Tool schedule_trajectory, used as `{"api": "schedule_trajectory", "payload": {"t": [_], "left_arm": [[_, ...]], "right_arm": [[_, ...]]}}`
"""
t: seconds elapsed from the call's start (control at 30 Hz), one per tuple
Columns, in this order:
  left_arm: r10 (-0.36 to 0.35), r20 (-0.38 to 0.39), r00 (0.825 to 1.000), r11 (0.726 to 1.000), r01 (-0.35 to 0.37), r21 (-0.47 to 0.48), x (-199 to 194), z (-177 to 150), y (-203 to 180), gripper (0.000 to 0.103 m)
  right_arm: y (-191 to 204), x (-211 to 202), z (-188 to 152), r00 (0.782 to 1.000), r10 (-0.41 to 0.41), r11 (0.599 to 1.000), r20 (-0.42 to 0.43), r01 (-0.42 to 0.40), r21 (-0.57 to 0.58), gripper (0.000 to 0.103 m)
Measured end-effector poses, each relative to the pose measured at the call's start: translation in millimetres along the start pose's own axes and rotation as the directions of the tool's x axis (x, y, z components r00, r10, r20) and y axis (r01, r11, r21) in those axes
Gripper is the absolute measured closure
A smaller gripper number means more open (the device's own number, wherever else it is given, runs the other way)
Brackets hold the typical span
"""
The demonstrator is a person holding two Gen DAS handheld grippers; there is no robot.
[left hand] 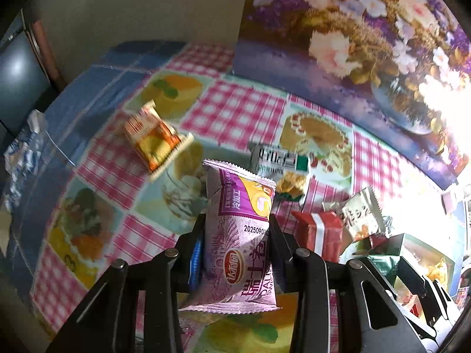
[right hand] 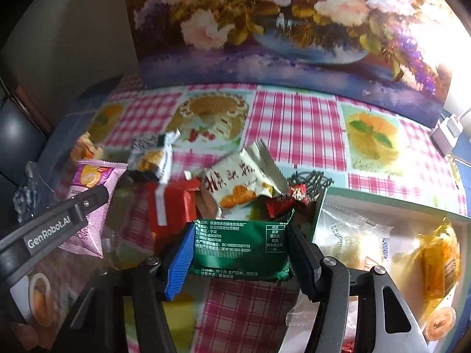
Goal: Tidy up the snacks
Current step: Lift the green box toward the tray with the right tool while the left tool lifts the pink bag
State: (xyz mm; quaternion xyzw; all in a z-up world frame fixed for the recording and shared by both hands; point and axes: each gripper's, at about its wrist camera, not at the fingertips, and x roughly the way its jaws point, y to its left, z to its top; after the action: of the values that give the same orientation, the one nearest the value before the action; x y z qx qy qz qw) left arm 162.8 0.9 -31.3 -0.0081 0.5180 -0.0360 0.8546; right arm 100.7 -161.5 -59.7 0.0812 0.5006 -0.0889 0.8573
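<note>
A floral still-life painting [right hand: 279, 23] leans behind a table [right hand: 297, 123] spread with a pink-check, dessert-print cloth, where snack sorting is under way. At the table's right side an open box [right hand: 391, 203] already holds several clear and yellow wrapped snacks, while loose packets crowd the cloth to its left: a red packet [right hand: 173, 206], a white cookie packet [right hand: 238, 185], a grey-and-white packet [right hand: 151, 156], a small red candy [right hand: 287, 203] and, well apart at the far left, an orange packet [left hand: 153, 135]. The left hand-held gripper [left hand: 235, 250] is clamped on a purple Swiss-roll packet [left hand: 241, 235], held upright with its long axis running away along the fingers, raised clear of the table. The right hand-held gripper [right hand: 238, 253] is squeezed onto a green snack packet [right hand: 241, 250], gripped across its width with the printed back facing up. The relation that matters: the box lies just to the right of the right gripper, its near corner beside the right finger, so the green packet looks a short sideways move from being dropped in; the left gripper, farther from the box with the pile between, would likely follow.
</note>
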Motion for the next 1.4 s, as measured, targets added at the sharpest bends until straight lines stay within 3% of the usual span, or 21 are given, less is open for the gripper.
{"api": "schedule_trajectory", "payload": {"t": [0.23, 0.5, 0.77, 0.87, 1.0, 1.17, 1.4], "left_arm": [[0.01, 0.068, 0.998, 0.999, -0.013, 0.035, -29.9, 0.7, -12.1, 0.063], [0.003, 0.106, 0.994, 0.996, -0.012, 0.092, -52.7, -2.5, -37.8, 0.063], [-0.087, 0.127, 0.988, 0.981, 0.063, 0.182, -75.2, -12.6, -80.0, 0.063], [-0.149, 0.11, 0.983, 0.968, 0.122, 0.22, -79.9, -19.2, -100.1, 0.063], [-0.185, 0.094, 0.978, 0.944, 0.151, 0.292, -84.8, -32.5, -133.9, 0.063], [-0.278, 0.032, 0.96, 0.893, 0.246, 0.378, -85.4, -52.3, -181.1, 0.063], [-0.282, -0.018, 0.959, 0.839, 0.256, 0.48, -75.4, -77.4, -232.9, 0.063]], "right_arm": [[-7.6, -29.8, 4.3, 0.999, 0.001, 0.999, 0.035, -0.002, 0.033, 0.039], [-49.1, -59.3, -1.9, 0.996, -0.057, 0.99, 0.061, 0.049, 0.136, 0.039], [-115.3, -89.0, -2.2, 0.982, -0.177, 0.949, 0.07, 0.152, 0.275, 0.039], [-145.9, -99.1, -3.0, 0.974, -0.216, 0.923, 0.066, 0.182, 0.339, 0.039], [-182.4, -105.9, -13.8, 0.961, -0.273, 0.881, 0.045, 0.231, 0.413, 0.039], [-228.3, -110.2, -33.9, 0.942, -0.335, 0.815, 0.007, 0.285, 0.505, 0.039], [-273.7, -104.2, -55.1, 0.933, -0.356, 0.743, -0.046, 0.312, 0.592, 0.039]]}}
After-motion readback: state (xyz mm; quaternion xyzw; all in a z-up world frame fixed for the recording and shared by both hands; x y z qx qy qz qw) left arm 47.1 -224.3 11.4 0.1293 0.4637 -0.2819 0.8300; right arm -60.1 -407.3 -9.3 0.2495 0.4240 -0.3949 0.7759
